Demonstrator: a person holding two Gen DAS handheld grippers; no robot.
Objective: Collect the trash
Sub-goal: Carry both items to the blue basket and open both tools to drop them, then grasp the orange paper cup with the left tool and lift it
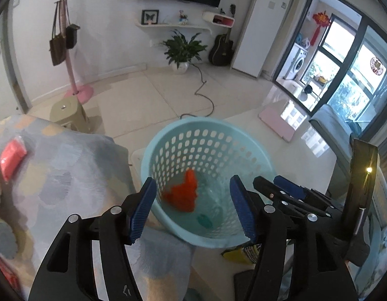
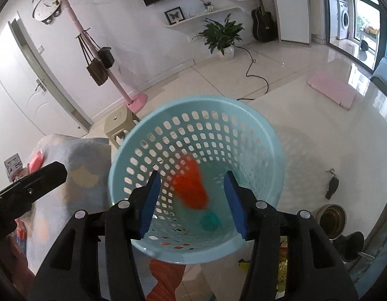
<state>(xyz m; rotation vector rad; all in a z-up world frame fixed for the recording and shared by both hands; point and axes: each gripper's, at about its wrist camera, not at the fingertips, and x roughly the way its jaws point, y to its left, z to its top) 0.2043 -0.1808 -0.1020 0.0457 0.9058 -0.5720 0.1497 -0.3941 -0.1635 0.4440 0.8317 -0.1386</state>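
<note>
Your left gripper (image 1: 192, 207): bottom centre of the left wrist view, tilted downward, blue pads (image 1: 142, 209) parted, nothing between them. Your right gripper (image 2: 192, 202): bottom centre of the right wrist view, same downward tilt, pads (image 2: 150, 202) apart, nothing gripped. Each shows in the other's view: the right at lower right, the left at far left.

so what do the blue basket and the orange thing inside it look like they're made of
Basket: light blue moulded plastic, smooth and slightly glossy, walls punched with rows of oval holes. Orange thing: crumpled and blurred, probably a thin plastic wrapper or bag, though paper cannot be ruled out.
</note>
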